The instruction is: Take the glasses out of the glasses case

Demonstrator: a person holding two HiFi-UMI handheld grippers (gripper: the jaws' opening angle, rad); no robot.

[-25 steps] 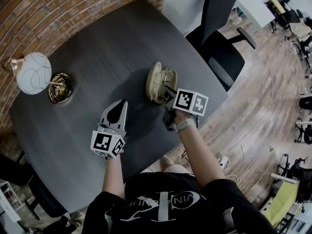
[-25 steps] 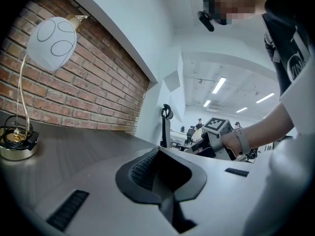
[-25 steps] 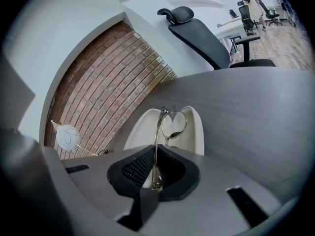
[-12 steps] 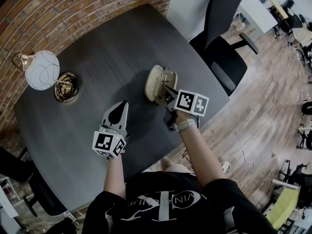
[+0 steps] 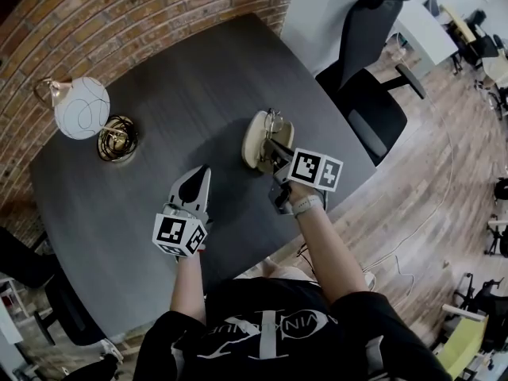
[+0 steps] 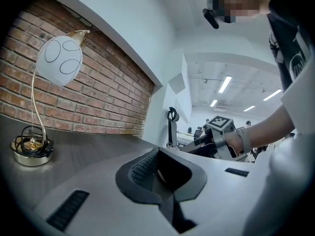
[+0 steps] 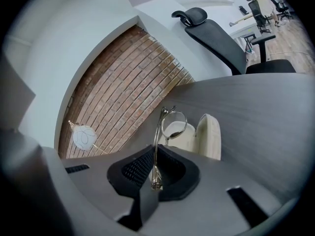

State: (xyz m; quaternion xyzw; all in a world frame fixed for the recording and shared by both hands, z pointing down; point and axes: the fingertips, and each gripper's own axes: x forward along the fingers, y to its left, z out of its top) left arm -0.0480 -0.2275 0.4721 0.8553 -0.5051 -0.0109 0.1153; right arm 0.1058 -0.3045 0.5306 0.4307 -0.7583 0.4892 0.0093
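Note:
My right gripper (image 5: 272,144) (image 7: 155,170) is shut on a temple arm of the gold-rimmed glasses (image 7: 173,123) (image 5: 274,122). They hang tilted, just above the open cream glasses case (image 5: 255,138) (image 7: 209,136). The case lies on the dark table (image 5: 182,94), its two halves spread apart. My left gripper (image 5: 196,175) (image 6: 160,175) hovers left of the case and well apart from it. Its jaws are shut with nothing between them.
A lamp (image 5: 82,108) (image 6: 61,63) with a white globe shade and a brass base stands at the table's left, by the brick wall. A black office chair (image 5: 369,78) (image 7: 216,38) stands off the table's far right corner. The table edge runs just right of the case.
My right gripper has risen slightly with the glasses, lifting them a little further out of the case. The left gripper has stayed where it was.

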